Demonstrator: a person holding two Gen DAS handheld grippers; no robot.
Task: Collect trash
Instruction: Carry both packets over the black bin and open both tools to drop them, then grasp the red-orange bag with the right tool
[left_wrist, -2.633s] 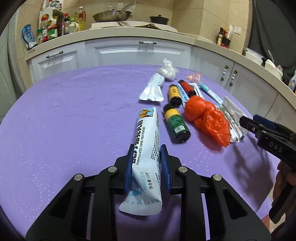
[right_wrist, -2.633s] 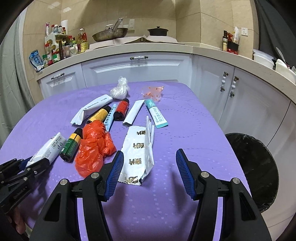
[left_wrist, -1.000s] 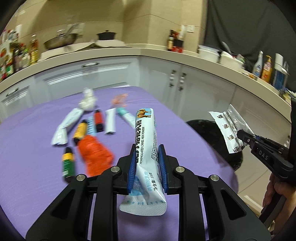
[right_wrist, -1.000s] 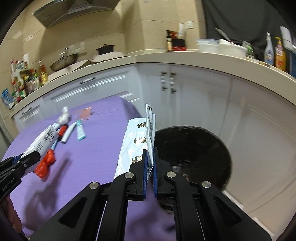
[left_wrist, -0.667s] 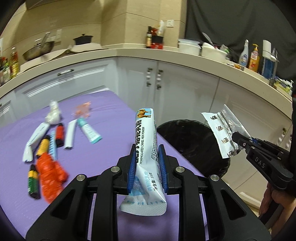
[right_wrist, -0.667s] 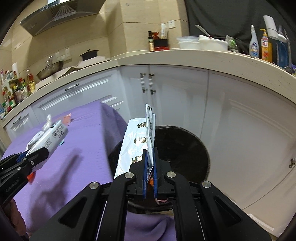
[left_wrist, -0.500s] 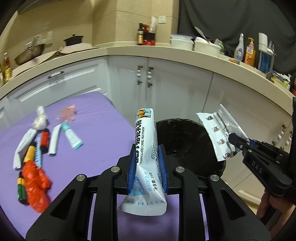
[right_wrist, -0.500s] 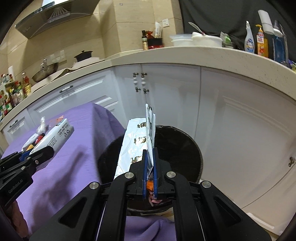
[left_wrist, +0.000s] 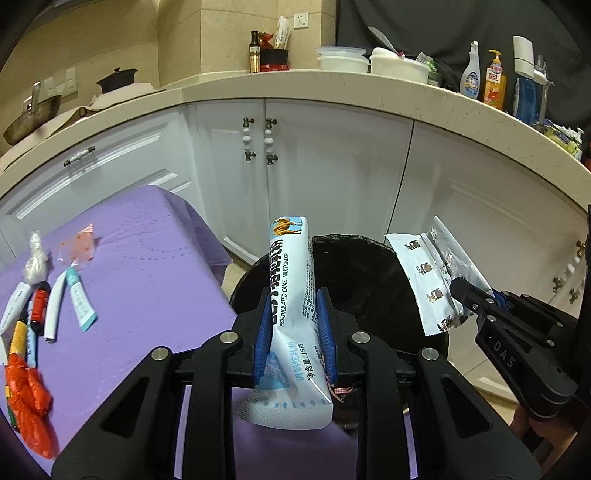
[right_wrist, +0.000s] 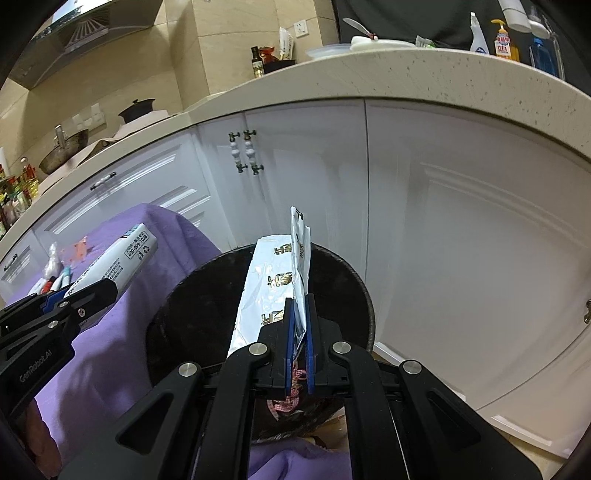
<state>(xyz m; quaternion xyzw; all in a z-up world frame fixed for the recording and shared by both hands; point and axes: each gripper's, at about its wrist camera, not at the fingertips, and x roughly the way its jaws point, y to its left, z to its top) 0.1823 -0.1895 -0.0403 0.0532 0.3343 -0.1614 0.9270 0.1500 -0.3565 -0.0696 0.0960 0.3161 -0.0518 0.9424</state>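
We hold both items above the black-lined trash bin. Our right gripper pinches the foil wrapper, directly over the opening; our left gripper clamps the camel milk powder sachet upright, nearer the bin's table-side rim.

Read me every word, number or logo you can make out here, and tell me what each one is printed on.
"FORMULATED CAMEL MILK POWDER": milk powder sachet, held in the left gripper.
"400-099-1028": the same sachet in the right wrist view.
"DAS": right gripper body.
"GenRobot.AI": left gripper body, right wrist view.
Chinese print on the sachet and on the silver foil packet: not transcribed.
Counter bottles and table tubes: too small.
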